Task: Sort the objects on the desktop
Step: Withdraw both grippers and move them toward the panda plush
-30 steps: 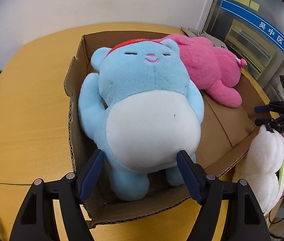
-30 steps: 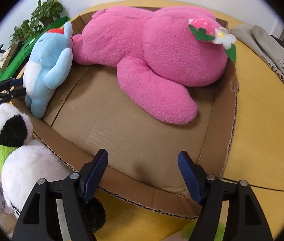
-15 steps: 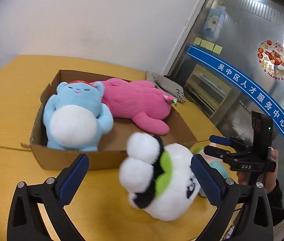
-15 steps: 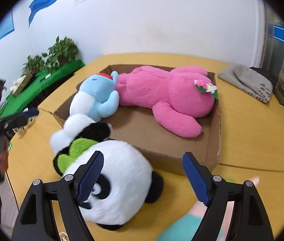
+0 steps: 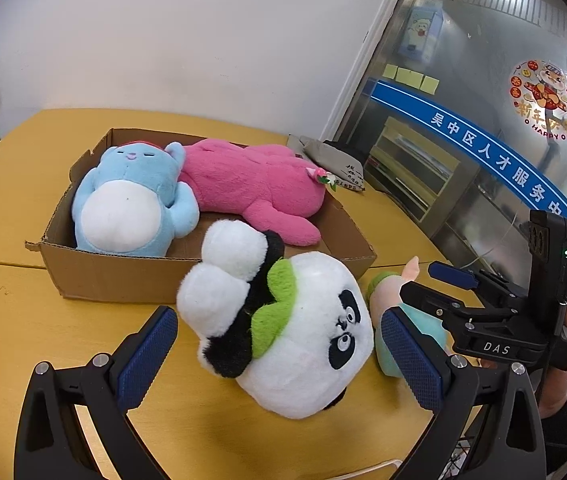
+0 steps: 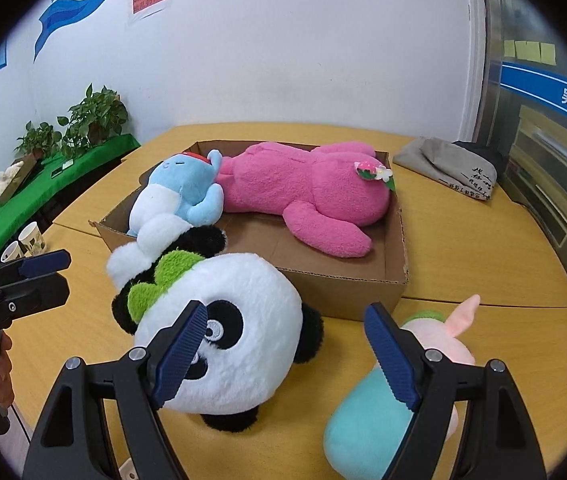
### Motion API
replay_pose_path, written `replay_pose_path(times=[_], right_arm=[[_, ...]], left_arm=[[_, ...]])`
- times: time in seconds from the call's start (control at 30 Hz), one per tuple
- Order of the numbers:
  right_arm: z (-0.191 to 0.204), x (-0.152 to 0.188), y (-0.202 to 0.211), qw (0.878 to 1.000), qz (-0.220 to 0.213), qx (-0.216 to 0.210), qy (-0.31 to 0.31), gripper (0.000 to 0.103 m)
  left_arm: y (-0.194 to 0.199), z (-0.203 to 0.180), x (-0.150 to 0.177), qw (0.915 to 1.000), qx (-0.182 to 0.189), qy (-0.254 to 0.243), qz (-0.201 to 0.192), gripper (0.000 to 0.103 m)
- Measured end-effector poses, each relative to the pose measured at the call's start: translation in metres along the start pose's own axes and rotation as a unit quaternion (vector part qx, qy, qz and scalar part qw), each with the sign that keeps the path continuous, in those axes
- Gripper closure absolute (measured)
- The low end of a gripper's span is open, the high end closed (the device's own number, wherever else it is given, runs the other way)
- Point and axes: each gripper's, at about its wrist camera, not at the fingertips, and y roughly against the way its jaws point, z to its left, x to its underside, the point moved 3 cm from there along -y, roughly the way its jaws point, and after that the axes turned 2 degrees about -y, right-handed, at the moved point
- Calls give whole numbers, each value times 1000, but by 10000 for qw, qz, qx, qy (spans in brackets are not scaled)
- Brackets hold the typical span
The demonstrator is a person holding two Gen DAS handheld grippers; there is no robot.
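Plush toys and a cardboard box on a yellow table (image 5: 11,208), seen from two hand-held claws.

The cardboard box (image 5: 123,276) sits toward the table's far edge; inside it the pink plush (image 5: 259,188) lies lengthwise along the far wall, and the blue plush (image 5: 131,204) lies at the box's left end, touching it. The panda plush (image 5: 299,332) lies on the table just outside the box's near wall, between the spread fingers of the left claw (image 5: 279,356), released and grasping nothing. The right claw (image 6: 283,352) is likewise released, held above the panda's head. A pink-and-teal plush (image 6: 387,412) lies beside the panda toward the table's near edge.
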Motion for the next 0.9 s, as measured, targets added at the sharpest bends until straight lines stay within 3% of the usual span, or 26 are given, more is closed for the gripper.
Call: replay_pose_path(times=[0.9], right_arm=[[1,4,-2,10000,63,-16,37,22]], left_arm=[[-11,-1,17,9992,309,220,100,0]])
